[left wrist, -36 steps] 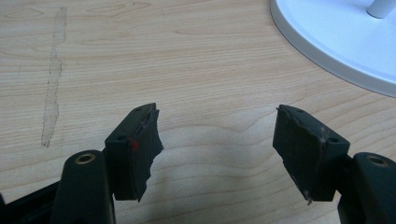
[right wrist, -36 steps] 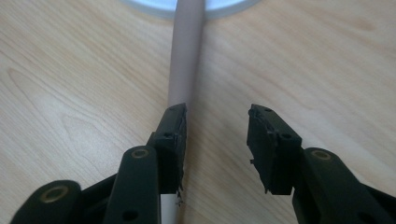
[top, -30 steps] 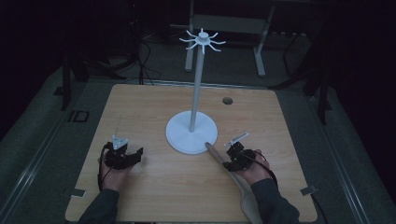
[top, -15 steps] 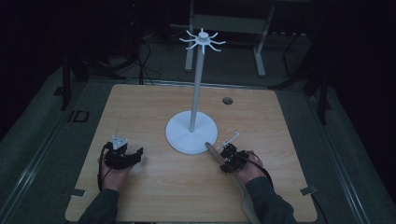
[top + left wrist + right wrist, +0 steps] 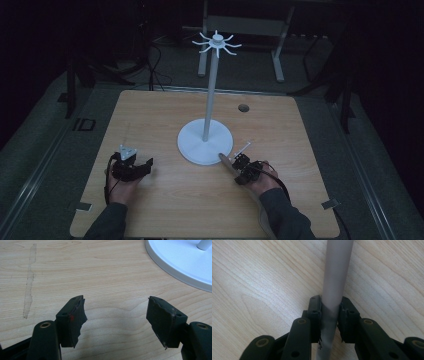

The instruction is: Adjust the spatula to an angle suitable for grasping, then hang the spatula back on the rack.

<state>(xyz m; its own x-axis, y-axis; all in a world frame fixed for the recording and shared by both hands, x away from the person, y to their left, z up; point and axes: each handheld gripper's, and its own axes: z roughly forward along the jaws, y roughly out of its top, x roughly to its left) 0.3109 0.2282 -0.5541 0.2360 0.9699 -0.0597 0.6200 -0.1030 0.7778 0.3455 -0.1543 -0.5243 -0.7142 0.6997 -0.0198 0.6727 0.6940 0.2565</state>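
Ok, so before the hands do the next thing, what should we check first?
1. Right gripper shut on the long grey strip: ok, both fingers press its sides.
2. Left gripper open and holding nothing: ok.
3. White stand upright on the table: ok.
4. Strip's far tip by the stand's base in the high view: touching or not, cannot tell.
5. Hooks on top of the stand bare: ok, nothing hangs there.
6. What the strip is made of, stiff or floppy: cannot tell.
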